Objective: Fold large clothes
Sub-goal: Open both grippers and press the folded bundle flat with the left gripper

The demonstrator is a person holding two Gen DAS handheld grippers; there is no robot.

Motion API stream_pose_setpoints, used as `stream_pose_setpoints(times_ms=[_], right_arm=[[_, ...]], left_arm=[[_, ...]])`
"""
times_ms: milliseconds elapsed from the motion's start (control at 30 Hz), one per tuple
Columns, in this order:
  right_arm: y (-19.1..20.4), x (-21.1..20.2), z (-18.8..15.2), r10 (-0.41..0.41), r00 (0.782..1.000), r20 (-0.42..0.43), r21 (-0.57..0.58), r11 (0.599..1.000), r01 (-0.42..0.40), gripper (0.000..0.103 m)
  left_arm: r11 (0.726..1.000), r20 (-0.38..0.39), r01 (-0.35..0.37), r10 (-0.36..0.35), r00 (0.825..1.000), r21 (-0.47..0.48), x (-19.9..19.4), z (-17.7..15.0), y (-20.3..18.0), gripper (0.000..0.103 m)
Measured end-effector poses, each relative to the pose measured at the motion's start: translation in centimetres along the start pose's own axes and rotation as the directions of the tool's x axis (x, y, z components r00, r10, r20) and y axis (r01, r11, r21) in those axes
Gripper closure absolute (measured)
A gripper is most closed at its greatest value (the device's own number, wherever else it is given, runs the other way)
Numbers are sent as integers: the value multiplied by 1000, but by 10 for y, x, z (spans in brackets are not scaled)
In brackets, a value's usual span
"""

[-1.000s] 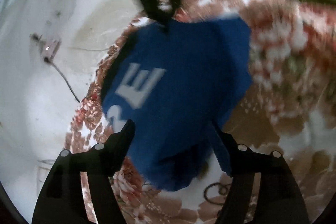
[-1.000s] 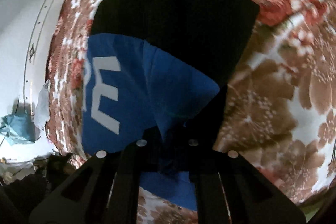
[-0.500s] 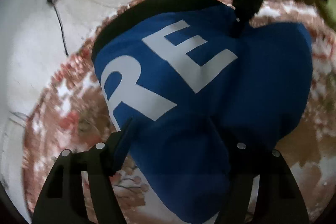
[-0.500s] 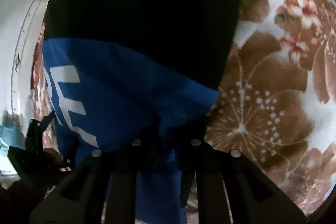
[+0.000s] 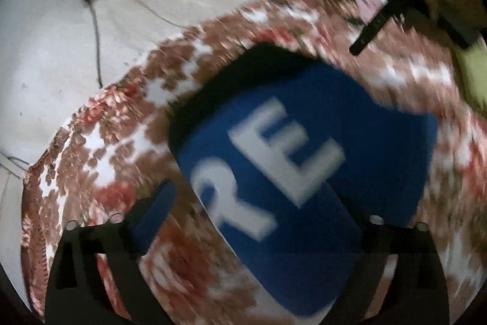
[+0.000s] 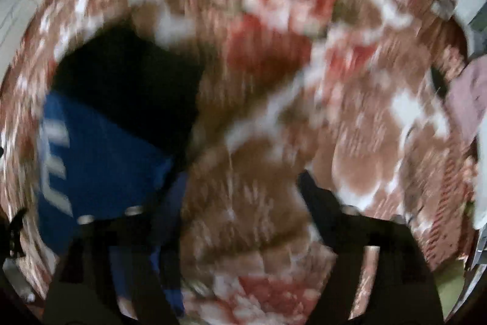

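Both tongs, left (image 5: 258, 209) and right (image 6: 243, 191), have just sprung wide and grip nothing, so the folded blue-and-black garment (image 5: 304, 148) lies released, apparently flat despite blur, on the floral bedspread (image 5: 100, 148).

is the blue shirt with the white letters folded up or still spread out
Folded. The blue shirt lies as a compact block on the floral bedspread, only the letters RE showing.

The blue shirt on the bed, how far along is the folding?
The blue shirt lies folded into a compact block on the floral bedspread. Both tongs, left and right, have just been opening, nothing between them. Possibly left: squaring it up.
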State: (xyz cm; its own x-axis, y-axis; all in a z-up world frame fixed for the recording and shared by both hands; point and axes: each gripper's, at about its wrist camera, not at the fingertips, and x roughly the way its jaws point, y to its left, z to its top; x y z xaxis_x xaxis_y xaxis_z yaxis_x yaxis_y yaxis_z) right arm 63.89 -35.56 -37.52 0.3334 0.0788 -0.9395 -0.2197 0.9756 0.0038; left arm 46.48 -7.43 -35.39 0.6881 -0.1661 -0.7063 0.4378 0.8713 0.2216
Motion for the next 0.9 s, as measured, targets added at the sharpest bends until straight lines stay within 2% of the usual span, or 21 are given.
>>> stream_pose_setpoints(times_ms=[67, 133, 200, 233, 267, 333, 400, 467, 533, 633, 733, 833, 900], right_arm=[[33, -7, 30, 12, 998, 60, 3, 1000, -12, 10], [56, -1, 50, 9, 996, 90, -9, 1000, -8, 9], [72, 18, 63, -17, 995, 100, -21, 1000, 19, 9], [78, 31, 69, -32, 995, 95, -30, 999, 35, 9], [87, 48, 74, -75, 994, 79, -39, 996, 78, 9], [90, 75, 72, -114, 992, 50, -41, 992, 116, 9], [84, 90, 69, -143, 989, 48, -29, 989, 144, 8], [74, 99, 63, -189, 979, 71, -44, 980, 192, 5], [69, 108, 56, -158, 985, 76, -64, 985, 163, 5], [71, 107, 51, -184, 975, 122, -137, 970, 201, 5], [65, 98, 46, -199, 970, 140, -167, 961, 221, 5], [61, 76, 40, -217, 961, 169, -171, 954, 246, 5], [59, 53, 33, -187, 965, 185, -130, 968, 212, 5]], left_arm=[[997, 11, 0, 1, 1000, -78, 18, 18, 25, 5], [986, 16, 0, 2, 1000, -166, 44, 34, 48, 5], [967, 16, 34, -31, 999, -253, 68, 46, 64, 6], [948, 12, 58, -57, 998, -312, 86, 51, 74, 6], [936, -3, 70, -76, 997, -346, 99, 52, 78, 6], [920, -53, 77, -106, 993, -383, 130, 50, 82, 6], [919, -97, 55, -101, 990, -390, 152, 41, 85, 5], [897, -114, 82, -145, 983, -435, 168, 24, 89, 4], [870, -107, 109, -182, 977, -482, 177, 8, 95, 4], [850, -94, 132, -208, 974, -511, 177, 1, 98, 4], [862, -101, 116, -189, 977, -493, 164, 5, 98, 4], [879, -81, 89, -143, 986, -469, 128, 13, 102, 6], [866, -45, 103, -143, 989, -489, 102, 12, 106, 6]])
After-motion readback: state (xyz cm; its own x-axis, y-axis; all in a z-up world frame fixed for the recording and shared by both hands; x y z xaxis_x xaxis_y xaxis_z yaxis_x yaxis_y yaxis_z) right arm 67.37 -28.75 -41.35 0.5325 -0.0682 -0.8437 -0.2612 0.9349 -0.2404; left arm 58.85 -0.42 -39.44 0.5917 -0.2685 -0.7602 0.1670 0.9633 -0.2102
